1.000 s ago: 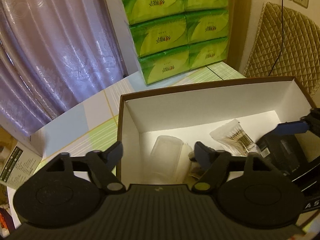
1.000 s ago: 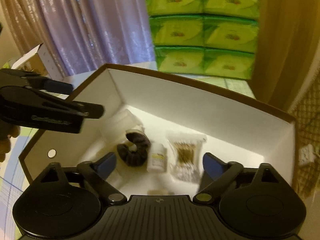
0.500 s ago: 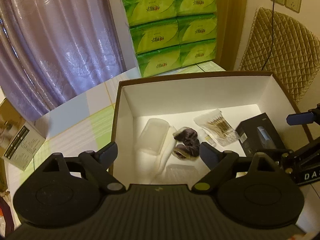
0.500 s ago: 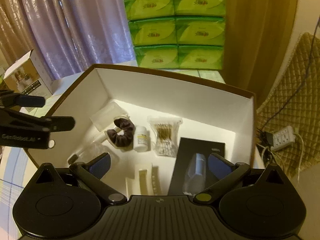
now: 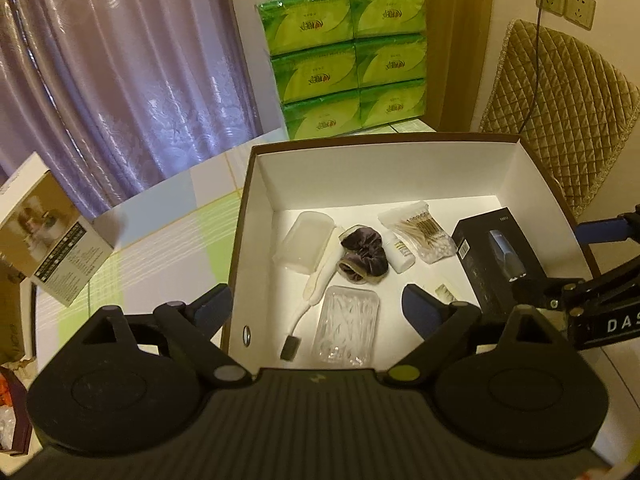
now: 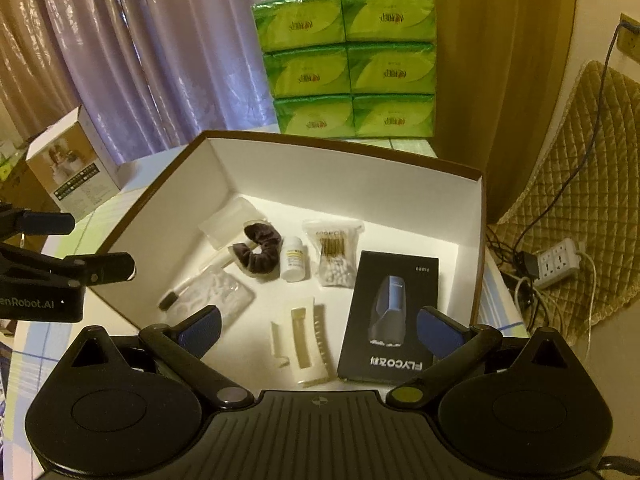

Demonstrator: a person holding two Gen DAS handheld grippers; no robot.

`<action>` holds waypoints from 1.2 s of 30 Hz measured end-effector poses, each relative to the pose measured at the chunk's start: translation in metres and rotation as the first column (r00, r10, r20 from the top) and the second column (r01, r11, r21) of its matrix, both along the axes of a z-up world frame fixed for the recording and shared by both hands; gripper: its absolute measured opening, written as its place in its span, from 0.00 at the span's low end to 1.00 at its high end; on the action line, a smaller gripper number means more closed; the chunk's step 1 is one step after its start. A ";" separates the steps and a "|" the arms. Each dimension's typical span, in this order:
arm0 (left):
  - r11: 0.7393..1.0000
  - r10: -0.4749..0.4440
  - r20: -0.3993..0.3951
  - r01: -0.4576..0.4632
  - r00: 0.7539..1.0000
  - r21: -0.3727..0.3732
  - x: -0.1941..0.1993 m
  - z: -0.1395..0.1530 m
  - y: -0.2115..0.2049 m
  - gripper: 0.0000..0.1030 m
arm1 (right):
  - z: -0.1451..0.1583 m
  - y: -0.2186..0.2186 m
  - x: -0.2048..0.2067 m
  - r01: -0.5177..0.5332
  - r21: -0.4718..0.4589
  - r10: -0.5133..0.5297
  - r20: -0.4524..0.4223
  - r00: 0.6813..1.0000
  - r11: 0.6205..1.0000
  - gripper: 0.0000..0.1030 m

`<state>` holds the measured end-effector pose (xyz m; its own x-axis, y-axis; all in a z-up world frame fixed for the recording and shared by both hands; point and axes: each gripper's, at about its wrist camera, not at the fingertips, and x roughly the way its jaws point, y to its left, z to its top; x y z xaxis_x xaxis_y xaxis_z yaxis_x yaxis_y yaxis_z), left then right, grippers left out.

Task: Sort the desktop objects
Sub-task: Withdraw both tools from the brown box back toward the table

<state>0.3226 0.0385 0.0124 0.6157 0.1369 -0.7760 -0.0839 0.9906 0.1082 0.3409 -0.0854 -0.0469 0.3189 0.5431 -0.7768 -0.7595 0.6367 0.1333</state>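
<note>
Left gripper [image 5: 318, 304] spread wide and empty, right gripper [image 6: 318, 326] likewise

You've got a cardboard box [image 6: 476, 216] with matt white walls. The scrunchie [image 6: 260, 250] looks velvety, soft cloth. That black carton [image 6: 390, 312] is smooth with a slight sheen. The swab bag [image 6: 334, 252] is clear, glossy plastic, as is the clear tray [image 5: 347, 326]. The curtain [image 5: 120, 72] shines like satin, and the chair cover [image 5: 560, 120] is quilted cloth.
</note>
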 end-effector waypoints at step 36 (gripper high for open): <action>0.999 0.038 0.036 -0.038 0.999 -0.026 -0.130 0.023 -0.052 0.92 | 0.019 -0.073 -0.097 -0.090 -0.003 0.090 0.009 0.996 0.996 0.98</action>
